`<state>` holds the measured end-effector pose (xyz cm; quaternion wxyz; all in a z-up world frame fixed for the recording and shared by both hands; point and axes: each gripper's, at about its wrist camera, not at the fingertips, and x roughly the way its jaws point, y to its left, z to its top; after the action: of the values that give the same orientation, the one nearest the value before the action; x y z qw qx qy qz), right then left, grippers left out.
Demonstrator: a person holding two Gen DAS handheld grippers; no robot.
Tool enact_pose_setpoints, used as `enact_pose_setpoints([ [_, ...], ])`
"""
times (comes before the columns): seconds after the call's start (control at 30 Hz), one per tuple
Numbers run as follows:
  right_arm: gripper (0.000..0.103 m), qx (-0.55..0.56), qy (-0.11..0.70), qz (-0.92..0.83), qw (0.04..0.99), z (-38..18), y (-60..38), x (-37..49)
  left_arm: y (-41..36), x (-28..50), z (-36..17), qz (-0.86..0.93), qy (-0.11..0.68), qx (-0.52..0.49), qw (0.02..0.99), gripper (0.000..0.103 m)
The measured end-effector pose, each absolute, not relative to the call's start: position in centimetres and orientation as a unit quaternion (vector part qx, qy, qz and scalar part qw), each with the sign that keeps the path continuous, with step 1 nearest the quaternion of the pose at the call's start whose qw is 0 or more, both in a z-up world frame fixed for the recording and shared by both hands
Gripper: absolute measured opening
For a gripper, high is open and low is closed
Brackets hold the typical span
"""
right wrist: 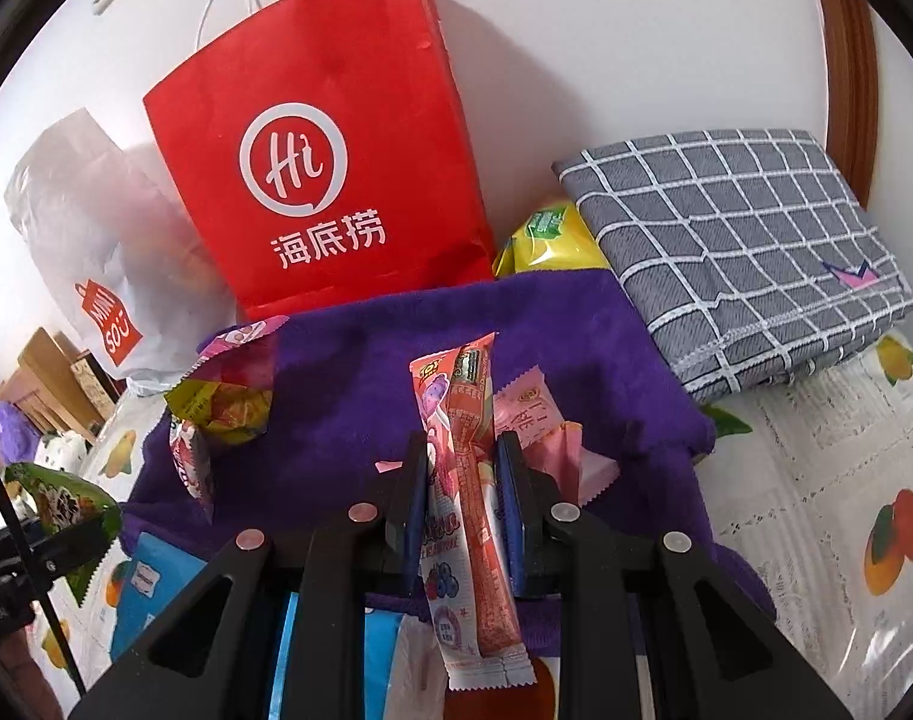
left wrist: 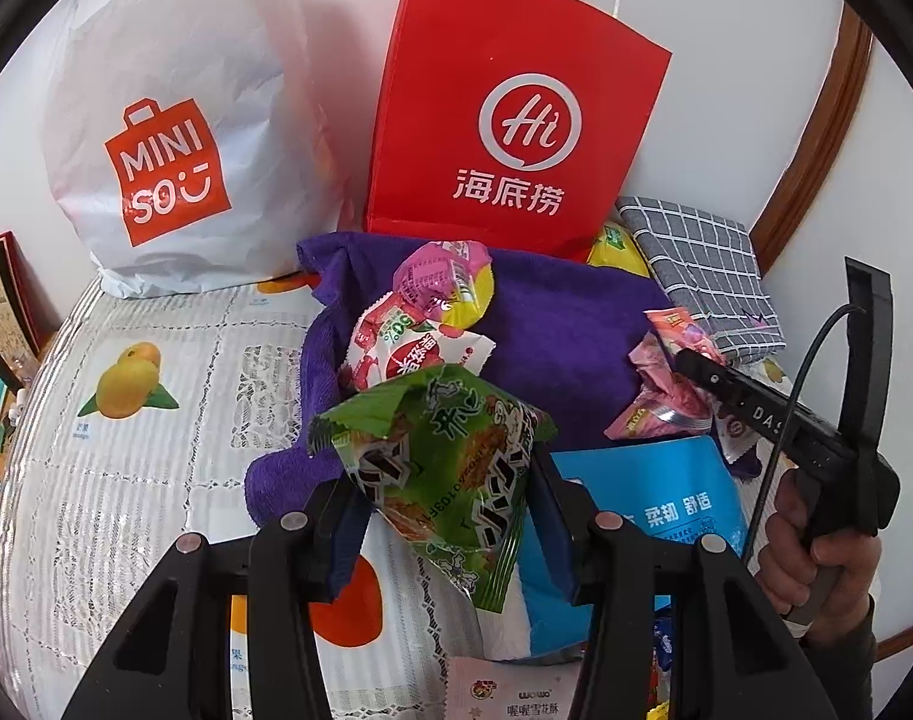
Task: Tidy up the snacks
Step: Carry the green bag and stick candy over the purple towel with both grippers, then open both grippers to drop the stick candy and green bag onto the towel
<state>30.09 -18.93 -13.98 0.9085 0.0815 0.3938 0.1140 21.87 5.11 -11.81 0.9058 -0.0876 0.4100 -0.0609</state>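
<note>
My left gripper [left wrist: 441, 495] is shut on a green snack packet [left wrist: 444, 438] and holds it above the near edge of a purple towel [left wrist: 552, 324]. A heap of pink and yellow snack packets [left wrist: 426, 324] lies on the towel just beyond it. In the right wrist view my right gripper [right wrist: 461, 471] is shut on long pink and red stick packets [right wrist: 456, 540], which stand upright over the purple towel [right wrist: 348, 396]. A pale pink packet [right wrist: 531, 420] lies on the towel just right of the fingers. The left wrist view shows the right gripper [left wrist: 690, 360] at the right, held by a hand [left wrist: 816, 552].
A red paper bag [left wrist: 516, 108] and a white plastic bag [left wrist: 174, 90] stand against the wall behind the towel. A folded grey checked cloth [right wrist: 732, 252] and a yellow packet [right wrist: 546, 234] lie at the back right. A blue pack [left wrist: 654, 498] lies near me on the fruit-print tablecloth [left wrist: 126, 360].
</note>
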Motion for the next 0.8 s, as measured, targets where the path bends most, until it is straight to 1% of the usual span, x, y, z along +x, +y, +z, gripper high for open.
enact_pose_setpoints([
  [0.23, 0.023, 0.071, 0.381, 0.144, 0.910, -13.4, -17.7, 29.3, 5.0, 21.6, -11.5, -0.063, 0.405, -0.086, 0.908, 0.047],
  [0.43, 0.023, 0.043, 0.390, 0.150, 0.907, -14.0, -16.4, 29.3, 4.9, 21.6, -11.4, -0.066, 0.404, -0.086, 0.908, 0.047],
  [0.47, 0.024, 0.039, 0.389, 0.147, 0.909, -14.0, -16.3, 29.2, 4.9, 21.5, -11.3, -0.066, 0.403, -0.085, 0.909, 0.047],
  [0.53, 0.033, 0.029, 0.384, 0.142, 0.912, -13.9, -16.2, 29.0, 4.9, 21.4, -11.2, -0.066, 0.401, -0.084, 0.910, 0.047],
  [0.67, 0.041, 0.025, 0.373, 0.142, 0.917, -13.3, -16.3, 28.6, 4.9, 21.4, -11.1, -0.068, 0.398, -0.085, 0.911, 0.047],
  [0.7, 0.045, 0.026, 0.371, 0.143, 0.917, -13.1, -16.4, 28.5, 4.9, 21.4, -11.2, -0.069, 0.398, -0.085, 0.911, 0.047],
  [0.73, 0.046, 0.026, 0.368, 0.144, 0.918, -12.9, -16.4, 28.4, 4.9, 21.5, -11.3, -0.070, 0.399, -0.086, 0.910, 0.047],
  [0.8, 0.047, 0.025, 0.363, 0.143, 0.920, -12.5, -16.4, 28.2, 5.1, 21.6, -11.3, -0.071, 0.400, -0.090, 0.909, 0.047],
])
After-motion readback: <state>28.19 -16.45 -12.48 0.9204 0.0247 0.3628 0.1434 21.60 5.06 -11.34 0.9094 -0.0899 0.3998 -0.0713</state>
